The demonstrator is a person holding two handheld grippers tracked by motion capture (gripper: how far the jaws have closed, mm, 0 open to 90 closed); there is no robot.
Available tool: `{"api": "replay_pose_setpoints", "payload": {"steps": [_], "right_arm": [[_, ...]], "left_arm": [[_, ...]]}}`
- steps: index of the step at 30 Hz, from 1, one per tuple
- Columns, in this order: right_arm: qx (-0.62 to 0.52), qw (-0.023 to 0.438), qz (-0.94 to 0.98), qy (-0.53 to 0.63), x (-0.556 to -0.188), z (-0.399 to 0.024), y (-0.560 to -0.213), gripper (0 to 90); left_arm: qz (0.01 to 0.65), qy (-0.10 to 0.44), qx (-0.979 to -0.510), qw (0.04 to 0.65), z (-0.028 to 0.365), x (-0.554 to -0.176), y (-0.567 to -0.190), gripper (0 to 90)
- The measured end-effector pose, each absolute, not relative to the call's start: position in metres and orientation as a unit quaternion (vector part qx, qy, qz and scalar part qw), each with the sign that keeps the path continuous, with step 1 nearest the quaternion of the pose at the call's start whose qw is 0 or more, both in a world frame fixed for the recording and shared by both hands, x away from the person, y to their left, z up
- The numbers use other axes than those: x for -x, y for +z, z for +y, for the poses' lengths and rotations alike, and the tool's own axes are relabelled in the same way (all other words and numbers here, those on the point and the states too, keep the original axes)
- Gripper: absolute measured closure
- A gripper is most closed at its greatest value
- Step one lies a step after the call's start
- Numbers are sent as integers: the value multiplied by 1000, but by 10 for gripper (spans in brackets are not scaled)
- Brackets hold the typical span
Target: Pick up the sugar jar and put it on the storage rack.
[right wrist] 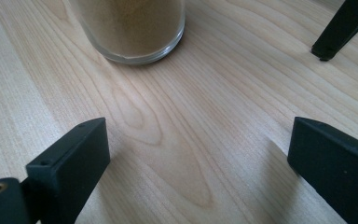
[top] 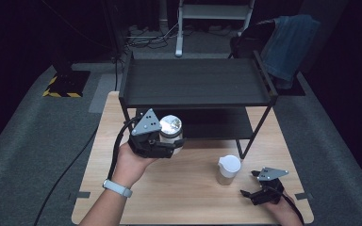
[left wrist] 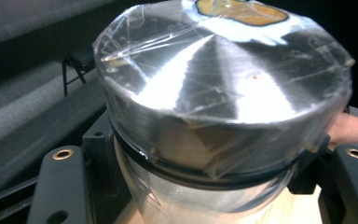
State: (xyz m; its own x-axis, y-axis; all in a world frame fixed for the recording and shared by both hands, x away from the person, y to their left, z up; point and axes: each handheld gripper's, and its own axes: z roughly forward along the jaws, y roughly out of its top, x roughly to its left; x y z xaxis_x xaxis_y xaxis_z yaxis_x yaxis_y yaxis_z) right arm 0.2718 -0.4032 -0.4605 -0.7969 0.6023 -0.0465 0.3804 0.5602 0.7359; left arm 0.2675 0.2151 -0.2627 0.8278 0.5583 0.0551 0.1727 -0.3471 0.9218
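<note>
1. Counting jars gives two: one foil-topped jar (top: 171,132) clamped in the left gripper (top: 162,146), raised off the table (top: 179,197) in front of the shelf rack (top: 195,82), and one white-lidded jar (top: 228,170) of brown powder standing on the table, just right of the rack's front right leg.
2. One rack stands there, with two black shelves.
3. Two grippers show: the right gripper (top: 254,193) rests right of the white-lidded jar, jaws spread apart, nothing between them.

I seem to work in a dim lab or studio: grey carpet (top: 23,141), hazard-taped stand base (top: 64,84), loose cables (top: 146,40).
</note>
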Motion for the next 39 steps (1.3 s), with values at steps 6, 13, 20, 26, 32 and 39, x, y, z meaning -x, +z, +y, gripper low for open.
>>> {"api": "replay_pose_setpoints", "payload": {"steps": [6,13,20,26,32,39], "right_arm": [[-282,148,871,375,-272,-403,-461,54],[-282,148,871,374,-271,-403,-460,54],[-282,148,871,374,-271,-403,-460,54],[-281,148,871,374,-271,-403,-460,54],[-280,148,872,374,-272,-403,-460,54],[-279,147,872,374,-272,-403,-460,54]], "left_arm": [[226,191,-803,517,209,-269,-240,309],[222,208,-801,516,201,-273,-220,309],[220,209,-797,522,200,-279,-201,309],[215,209,-790,534,202,-282,-187,309],[222,221,-788,531,200,-286,-174,309],[247,233,-777,530,198,-298,-168,309]]}}
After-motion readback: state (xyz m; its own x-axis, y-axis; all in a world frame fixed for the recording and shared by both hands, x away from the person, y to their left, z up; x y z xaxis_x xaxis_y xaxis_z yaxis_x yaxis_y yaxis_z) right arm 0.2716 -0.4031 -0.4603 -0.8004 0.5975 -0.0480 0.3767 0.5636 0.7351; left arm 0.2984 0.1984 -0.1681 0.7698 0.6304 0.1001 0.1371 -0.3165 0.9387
